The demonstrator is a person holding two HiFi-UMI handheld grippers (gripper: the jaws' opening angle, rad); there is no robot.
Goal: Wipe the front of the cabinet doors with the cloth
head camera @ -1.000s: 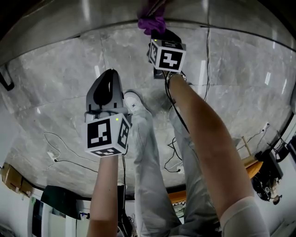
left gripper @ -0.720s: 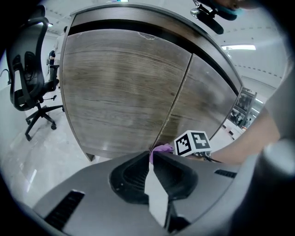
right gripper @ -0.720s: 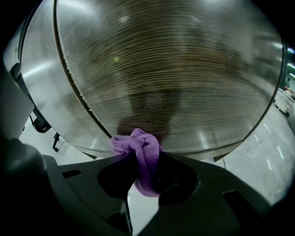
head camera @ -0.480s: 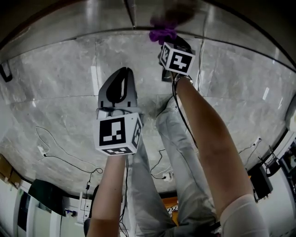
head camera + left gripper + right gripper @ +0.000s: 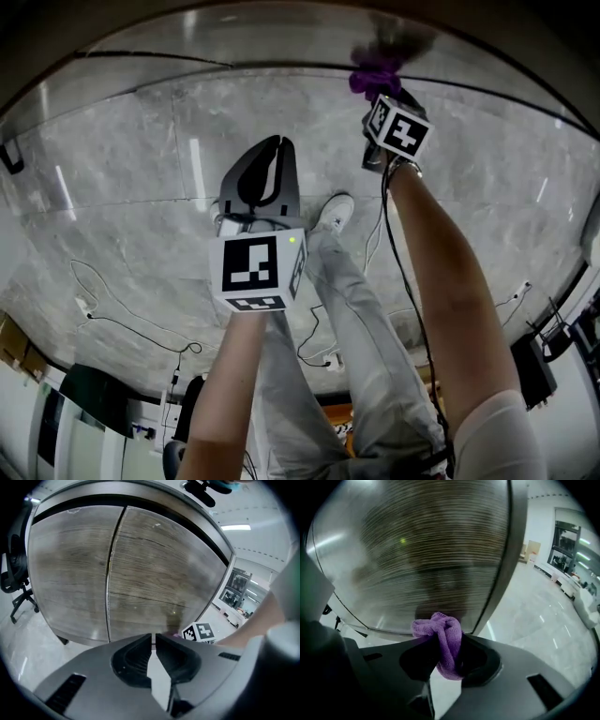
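The purple cloth is bunched between the jaws of my right gripper, which is shut on it. In the head view the cloth meets the bottom of the wood-grain cabinet door, with the right gripper just below it. My left gripper hangs lower and to the left over the floor, jaws shut and empty. In the left gripper view it faces two cabinet doors with a seam between them, from some distance.
A grey marble floor lies below, with thin cables trailing over it. The person's legs and a white shoe stand between the grippers. A black office chair is left of the cabinet. Equipment clutters the floor's edges.
The right gripper has carried the cloth to the right along the bottom of the cabinet door. The left gripper has drifted right and a little up. The person's feet have shifted.
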